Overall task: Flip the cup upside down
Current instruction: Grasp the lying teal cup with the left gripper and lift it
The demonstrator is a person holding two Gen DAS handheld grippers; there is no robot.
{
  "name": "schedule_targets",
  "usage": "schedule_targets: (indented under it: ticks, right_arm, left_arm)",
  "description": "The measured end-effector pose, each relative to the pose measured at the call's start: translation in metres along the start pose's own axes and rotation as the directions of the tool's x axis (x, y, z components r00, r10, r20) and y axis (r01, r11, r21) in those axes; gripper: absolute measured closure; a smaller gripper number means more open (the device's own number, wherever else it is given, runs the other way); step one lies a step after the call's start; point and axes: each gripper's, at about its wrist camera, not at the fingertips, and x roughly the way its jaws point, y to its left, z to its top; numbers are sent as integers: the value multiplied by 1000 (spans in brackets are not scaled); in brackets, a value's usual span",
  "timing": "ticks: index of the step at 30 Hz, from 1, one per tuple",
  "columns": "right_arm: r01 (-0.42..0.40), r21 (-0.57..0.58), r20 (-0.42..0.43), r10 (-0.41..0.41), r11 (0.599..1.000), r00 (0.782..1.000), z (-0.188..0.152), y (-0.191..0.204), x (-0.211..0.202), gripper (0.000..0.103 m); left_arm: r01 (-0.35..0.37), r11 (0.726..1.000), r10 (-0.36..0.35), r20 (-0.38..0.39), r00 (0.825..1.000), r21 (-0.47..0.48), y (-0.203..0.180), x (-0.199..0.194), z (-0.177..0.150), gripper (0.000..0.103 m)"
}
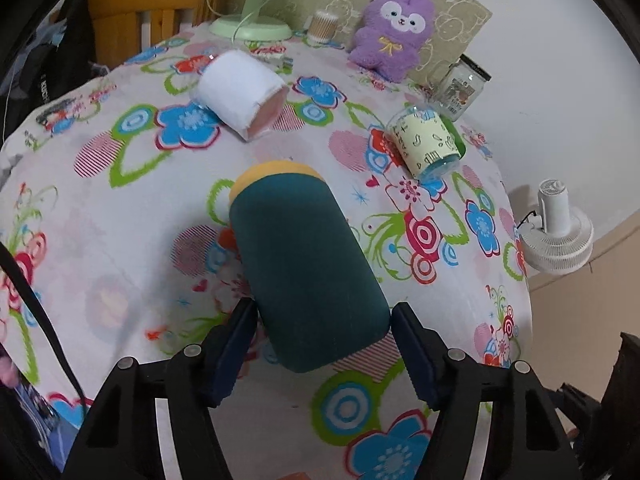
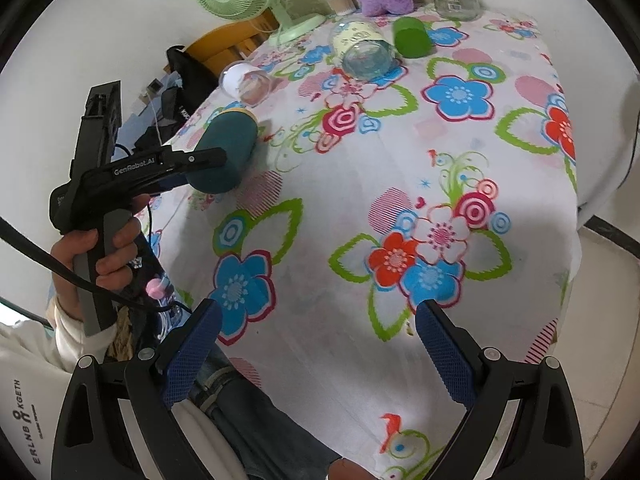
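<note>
Through the left wrist camera, your left gripper [image 1: 324, 320] had its jaws spread wide on either side of the teal cup [image 1: 304, 268], which lay on its side on the flowered table [image 1: 120, 240] near the front edge, yellow rim pointing toward the far edge. The left finger [image 1: 236, 344] sat just beside the cup's wall and the right one stood a little apart from it (whether the left pad actually touched, the picture did not show). Farther back lay a white cup [image 1: 240, 92], also on its side, and toward the right edge a yellow-labelled glass [image 1: 428, 140], tipped over too. A purple plush [image 1: 396, 32], a jar [image 1: 464, 88] and a green fan [image 1: 252, 20] stood along the far edge.

Through the right wrist camera, your right gripper [image 2: 318, 344] hung wide open over the front edge, holding nothing. Your left hand [image 2: 100, 256] gripped the other tool's handle off the left edge, its fingers reaching around the teal cup [image 2: 228, 140] by that edge. Behind it lay the white cup [image 2: 246, 82], then the glass [image 2: 362, 50] beside a green cup [image 2: 412, 36].
</note>
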Motion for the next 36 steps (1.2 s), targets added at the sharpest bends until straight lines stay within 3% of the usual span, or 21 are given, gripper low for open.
schedule_targets:
  ticks: [10,13,14,15,22,25,29,32,36]
  right_arm:
    - [-50,-80,13,51,996,999,6,32,12,5]
    - [-62,-100,18,64,993,998,8,40,14,5]
    - [-66,-106,20,69,992,997,9,43,15,5]
    - [-71,-114,23,74,991,997,10,47,17,5]
    - [-100,-177,48,110,979,993,12,76,26,5]
    - [-115,-202,49,127,973,991,12,89,30,5]
    - [-118,-214,50,132,970,990,13,97,33,5]
    - [-116,-196,60,130,974,990,12,94,31,5]
    - [-113,-164,70,126,980,990,8,87,29,5]
  left_arm:
    - [-43,996,33,119,992,77,17,-53,29,35]
    - [-47,993,31,148,989,106,19,-68,37,41]
    - [-52,992,34,155,987,117,19,-72,39,53]
    - [-58,990,36,162,986,131,19,-77,40,56]
    - [-79,977,39,200,979,199,14,-90,39,56]
    - [-62,974,26,165,986,217,16,-82,36,52]
    - [-19,957,-3,78,997,289,7,-67,36,24]
    - [-4,937,2,6,1000,348,-5,-49,41,13]
    - [40,898,21,-135,991,439,-24,-16,43,13]
